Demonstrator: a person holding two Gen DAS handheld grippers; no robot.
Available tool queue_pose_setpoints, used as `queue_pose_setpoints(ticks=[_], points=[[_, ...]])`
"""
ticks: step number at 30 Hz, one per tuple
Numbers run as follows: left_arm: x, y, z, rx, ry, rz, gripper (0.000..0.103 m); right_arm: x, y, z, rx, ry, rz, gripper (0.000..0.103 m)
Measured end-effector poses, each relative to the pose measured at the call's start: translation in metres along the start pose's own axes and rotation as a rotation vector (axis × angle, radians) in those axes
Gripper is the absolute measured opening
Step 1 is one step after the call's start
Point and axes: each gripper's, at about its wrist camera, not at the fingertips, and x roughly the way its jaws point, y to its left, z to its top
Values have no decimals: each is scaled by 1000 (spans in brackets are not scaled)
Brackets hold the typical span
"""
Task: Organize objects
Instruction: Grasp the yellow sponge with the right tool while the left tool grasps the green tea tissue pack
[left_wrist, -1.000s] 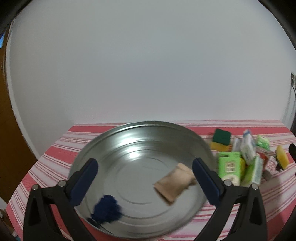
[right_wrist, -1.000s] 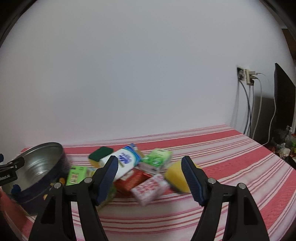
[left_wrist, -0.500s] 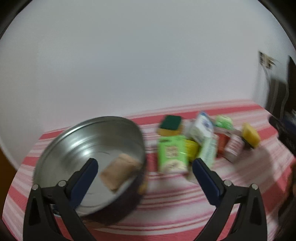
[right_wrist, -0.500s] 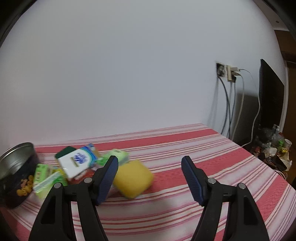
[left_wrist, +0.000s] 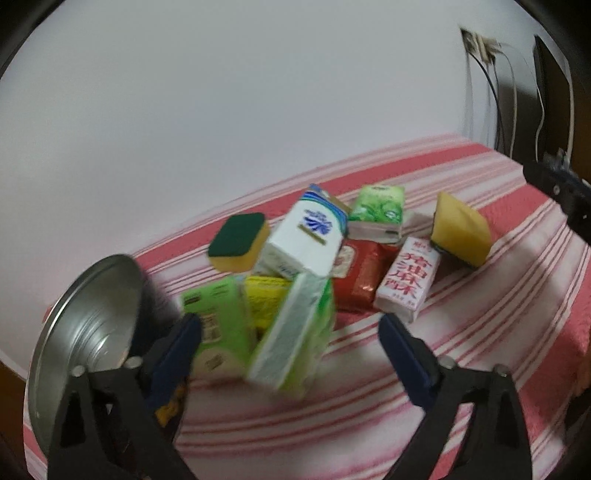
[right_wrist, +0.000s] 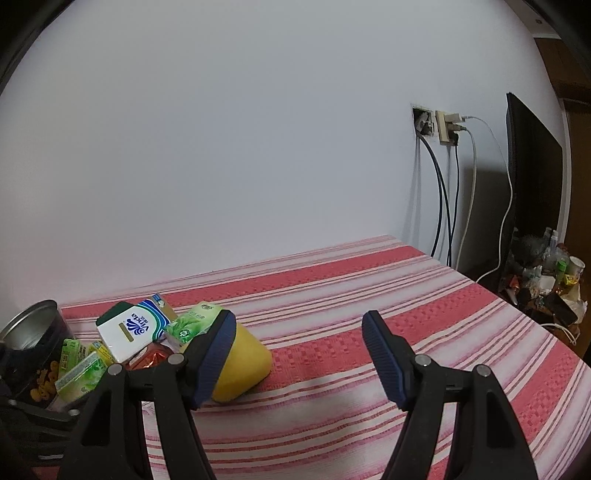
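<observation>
- While the left gripper (left_wrist: 291, 334) hangs over the near edge of the pile, its blue-padded jaws stand spread and have just been closing a little; a green-and-white pack (left_wrist: 291, 339) lies between them, and the blur hides whether either pad touches it.
- At about nine o'clock from that pack sits a metal tin (left_wrist: 79, 332), its shiny inside facing the left wrist camera; the left finger (left_wrist: 173, 354) crosses in front of its dark wall.
- Just beside the pack, at ten o'clock, lies a lime-green box (left_wrist: 218, 325) with a yellow packet (left_wrist: 266, 295) wedged behind it.
- At twelve o'clock a white tissue pack with a blue logo (left_wrist: 306, 240) rests tilted on top of the heap, and a green-topped sponge (left_wrist: 238, 245) leans at its eleven o'clock.
- Toward one o'clock there is a red foil pouch (left_wrist: 360, 280), a white carton with red characters (left_wrist: 408, 284) touching it, and a pale green tissue pack (left_wrist: 376, 214) farther back.
- At two o'clock a yellow sponge (left_wrist: 460, 230) stands on edge, slightly apart from the carton.
- All of this sits on a red-and-white striped cloth (left_wrist: 480, 332).
- Seen from its own camera, the right gripper (right_wrist: 299, 354) is spread with nothing but bare cloth between the pads; the yellow sponge lies just behind its left finger (right_wrist: 216, 354), at nine o'clock from the gap.
- Cables drop from a wall socket (right_wrist: 441, 127) at two o'clock, next to a dark screen (right_wrist: 532, 166).
</observation>
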Motion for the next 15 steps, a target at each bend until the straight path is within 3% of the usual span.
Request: queue_pose_setpoints(ticks=[3, 6, 8, 10, 11, 12, 15], points=[[15, -8, 3, 9, 31, -19, 89, 1, -5, 0, 33, 8, 12, 73], [34, -12, 0, -7, 108, -82, 68, 4, -10, 0, 59, 22, 24, 73], [34, -15, -3, 9, 91, -76, 64, 5, -10, 0, 63, 33, 29, 73], [29, -19, -6, 27, 81, -77, 44, 7, -10, -1, 61, 43, 28, 73], [26, -19, -6, 26, 74, -88, 40, 8, -11, -1, 63, 50, 32, 73], [23, -19, -6, 19, 68, -108, 33, 9, -11, -2, 67, 57, 36, 73], [11, -9, -8, -40, 62, -251, 28, 10, -13, -3, 78, 71, 49, 73]])
